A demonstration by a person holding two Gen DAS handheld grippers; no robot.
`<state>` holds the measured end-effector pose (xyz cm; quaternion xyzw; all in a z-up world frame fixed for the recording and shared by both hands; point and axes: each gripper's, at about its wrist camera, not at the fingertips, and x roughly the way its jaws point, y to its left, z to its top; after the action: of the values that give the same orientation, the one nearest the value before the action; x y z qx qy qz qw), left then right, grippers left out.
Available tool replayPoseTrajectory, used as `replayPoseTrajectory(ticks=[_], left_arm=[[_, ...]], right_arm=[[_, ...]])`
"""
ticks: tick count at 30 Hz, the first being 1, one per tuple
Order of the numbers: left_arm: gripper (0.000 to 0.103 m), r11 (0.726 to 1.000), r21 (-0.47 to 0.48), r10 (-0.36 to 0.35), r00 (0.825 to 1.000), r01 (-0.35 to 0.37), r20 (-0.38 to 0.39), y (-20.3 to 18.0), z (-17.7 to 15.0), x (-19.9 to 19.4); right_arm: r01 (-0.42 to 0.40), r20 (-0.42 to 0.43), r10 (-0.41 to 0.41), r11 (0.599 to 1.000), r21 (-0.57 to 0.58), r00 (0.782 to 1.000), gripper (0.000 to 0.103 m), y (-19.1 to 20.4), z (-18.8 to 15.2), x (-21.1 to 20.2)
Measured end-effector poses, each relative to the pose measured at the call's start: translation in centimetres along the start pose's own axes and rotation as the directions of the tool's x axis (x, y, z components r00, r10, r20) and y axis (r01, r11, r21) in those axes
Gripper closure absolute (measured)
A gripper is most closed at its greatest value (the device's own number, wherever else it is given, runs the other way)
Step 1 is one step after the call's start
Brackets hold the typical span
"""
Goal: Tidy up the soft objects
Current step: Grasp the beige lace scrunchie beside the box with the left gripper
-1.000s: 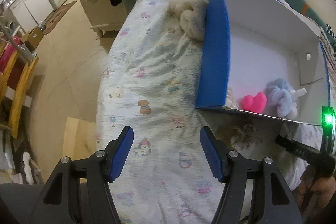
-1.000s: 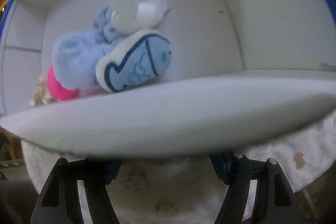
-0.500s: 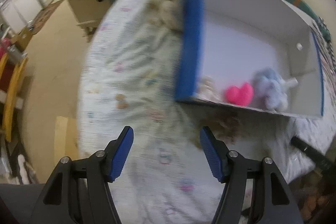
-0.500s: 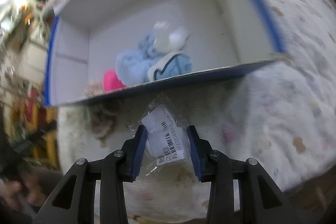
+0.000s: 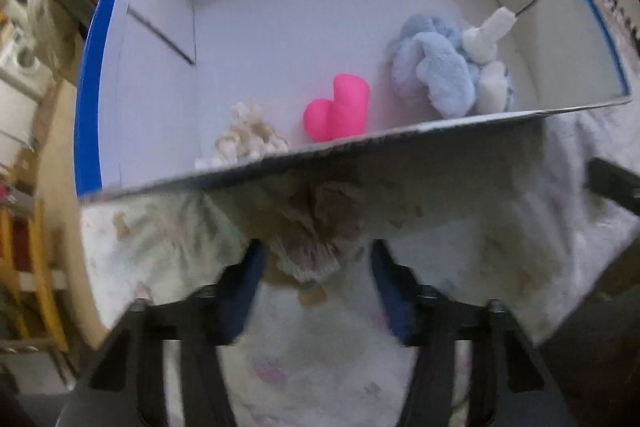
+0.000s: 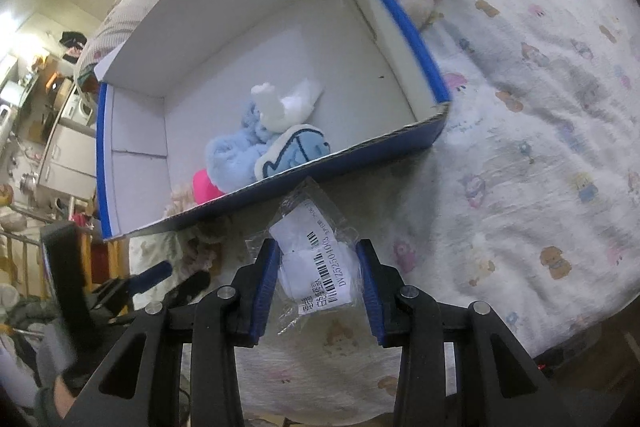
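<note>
Your right gripper (image 6: 316, 281) is clamped on a light, crinkly bagged item (image 6: 316, 259) just outside the box's (image 6: 360, 155) near wall; hold its padded middle, since the film is slippery. Your left gripper (image 5: 316, 269) has been closing around the brown fluffy toy (image 5: 316, 227) at that wall; grip cannot be confirmed.

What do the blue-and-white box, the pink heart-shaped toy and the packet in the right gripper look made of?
Blue-and-white box: cardboard, matte, with a raw cut edge and fold creases. Pink heart-shaped toy: smooth and evenly coloured, perhaps foam or soft rubber; cannot be sure. Packet: clear crinkly plastic film, glossy, around something white with barcode labels.
</note>
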<state>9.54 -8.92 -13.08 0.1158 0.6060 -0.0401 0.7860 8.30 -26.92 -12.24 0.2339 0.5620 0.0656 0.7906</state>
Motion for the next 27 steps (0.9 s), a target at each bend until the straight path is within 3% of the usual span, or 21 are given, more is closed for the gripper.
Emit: replayPoseTrajectory(ticks=[3,5,9,12,17,22,27], left_arm=[[0.068,1.0,0.023,-0.02,1.0,0.02,-0.004,-0.6,0.4,0.7],[0.096,0.999,0.037,-0.024,1.0,0.024,-0.001,-0.8,0.5,0.9],[0.096,0.993,-0.001,-0.114,0.992,0.114,0.062,-0.2,0.6,-1.2],[0.096,0.982,-0.031,-0.18,0.973,0.186,0.144,1.4,0.4,-3.9],[0.096,0.939,-0.144,-0.282,0.938,0.313,0.201,6.2,-1.0,-6.4],[0.096,0.921,-0.219,-0.268,0.932,0.322,0.246,10.2,-2.9,-7.4],[0.096,0.933,-0.241,-0.213,0.95,0.266,0.228,11.9,-4.3,-7.0]], right_arm=[[-0.018,-0.004,0.018,0.999,0.032,1.0,0.061,-1.2,0.0,-0.4],[-0.021,-0.006,0.022,0.999,0.047,1.0,0.061,-1.7,0.0,-0.5],[-0.023,-0.01,0.023,0.999,0.039,1.0,0.061,-1.3,-0.2,-0.4],[-0.022,-0.015,0.023,0.999,0.023,1.0,0.061,-1.0,-0.3,-0.3],[-0.02,-0.031,0.02,1.0,0.012,0.999,0.061,-0.6,-0.4,0.1],[-0.022,-0.04,0.021,1.0,-0.011,0.999,0.061,0.3,-0.7,0.3],[-0.025,-0.065,0.023,0.999,-0.042,0.998,0.061,1.5,-1.0,1.2]])
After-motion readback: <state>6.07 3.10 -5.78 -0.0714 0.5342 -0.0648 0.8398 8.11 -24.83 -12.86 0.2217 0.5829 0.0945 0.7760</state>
